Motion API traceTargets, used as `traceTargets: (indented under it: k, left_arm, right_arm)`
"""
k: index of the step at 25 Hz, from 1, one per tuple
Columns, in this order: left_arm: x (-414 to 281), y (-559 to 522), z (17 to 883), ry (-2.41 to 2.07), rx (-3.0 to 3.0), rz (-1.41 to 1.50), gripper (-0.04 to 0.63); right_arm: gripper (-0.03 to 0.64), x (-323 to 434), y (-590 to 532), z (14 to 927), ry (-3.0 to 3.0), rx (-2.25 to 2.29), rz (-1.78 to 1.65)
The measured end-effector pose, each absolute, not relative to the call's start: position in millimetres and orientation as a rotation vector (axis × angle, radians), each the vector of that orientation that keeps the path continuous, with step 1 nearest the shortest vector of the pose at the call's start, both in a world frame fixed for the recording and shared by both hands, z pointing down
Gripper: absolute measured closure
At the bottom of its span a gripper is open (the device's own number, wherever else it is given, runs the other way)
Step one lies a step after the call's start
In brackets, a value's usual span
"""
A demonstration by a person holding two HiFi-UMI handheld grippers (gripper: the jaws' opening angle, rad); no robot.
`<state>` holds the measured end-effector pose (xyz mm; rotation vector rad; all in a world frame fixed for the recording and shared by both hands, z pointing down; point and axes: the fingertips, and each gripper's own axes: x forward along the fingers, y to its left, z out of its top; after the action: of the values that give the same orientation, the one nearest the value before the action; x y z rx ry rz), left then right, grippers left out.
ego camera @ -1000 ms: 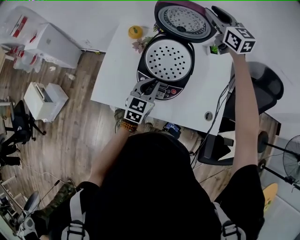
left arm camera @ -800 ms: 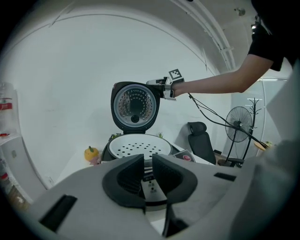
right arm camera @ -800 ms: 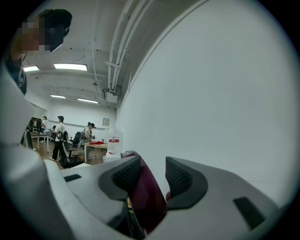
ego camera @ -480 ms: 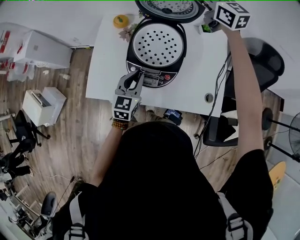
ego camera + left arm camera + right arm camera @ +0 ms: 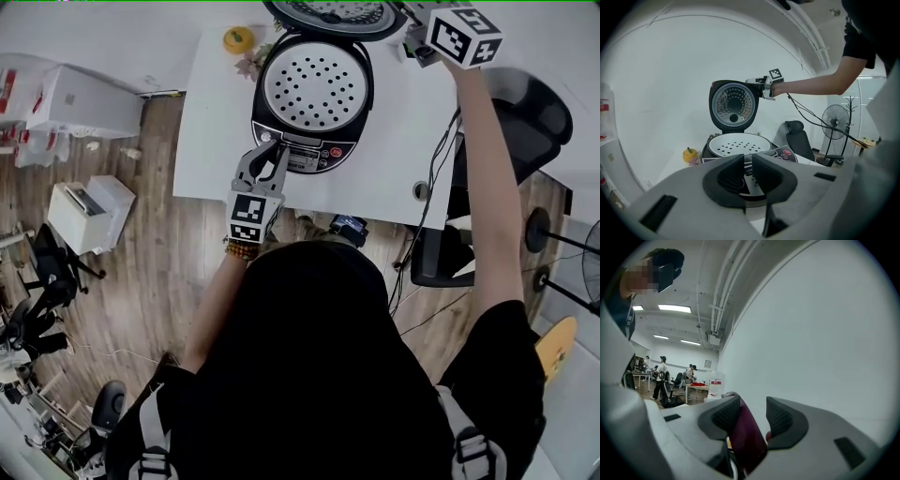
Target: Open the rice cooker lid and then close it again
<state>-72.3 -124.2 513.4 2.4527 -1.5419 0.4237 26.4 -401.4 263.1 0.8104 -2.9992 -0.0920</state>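
Note:
The black rice cooker [image 5: 314,150] stands on the white table [image 5: 216,131], its lid [image 5: 328,13] swung up and a white perforated tray [image 5: 314,84] showing inside. My right gripper [image 5: 410,19] is at the raised lid's right rim. In the right gripper view the maroon lid edge [image 5: 746,432] lies between the jaws of the right gripper [image 5: 752,413], against the left pad, with a gap to the right pad. My left gripper [image 5: 269,150] hovers before the control panel [image 5: 785,153]. The left gripper's [image 5: 748,161] jaws stand almost together, holding nothing.
A small yellow ornament [image 5: 237,39] sits at the table's far left corner. A black office chair [image 5: 527,108] stands right of the table, with cables [image 5: 436,159] hanging over the edge. White boxes [image 5: 89,202] lie on the wooden floor at left. A fan [image 5: 836,117] stands behind the chair.
The head camera tilted, so the cooker sits higher in the view. My left gripper shifted a little along the cooker's front. The lid stays upright with the right gripper at its rim.

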Motion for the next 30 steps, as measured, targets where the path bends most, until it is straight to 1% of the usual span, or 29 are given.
traceTargets:
  k: [8, 30]
  left_arm:
    - [-68.5, -125.7, 514.5, -1.51, 2.456, 0.429, 0.569]
    - [-64.5, -123.2, 514.2, -1.521, 2.447, 0.326, 0.569]
  right_arm:
    - [0.449, 27.1, -388.2, 265.9, -3.003, 0.845, -0.166]
    - [0.437, 25.8, -337.8, 280.0, -2.998, 0.841, -0.333]
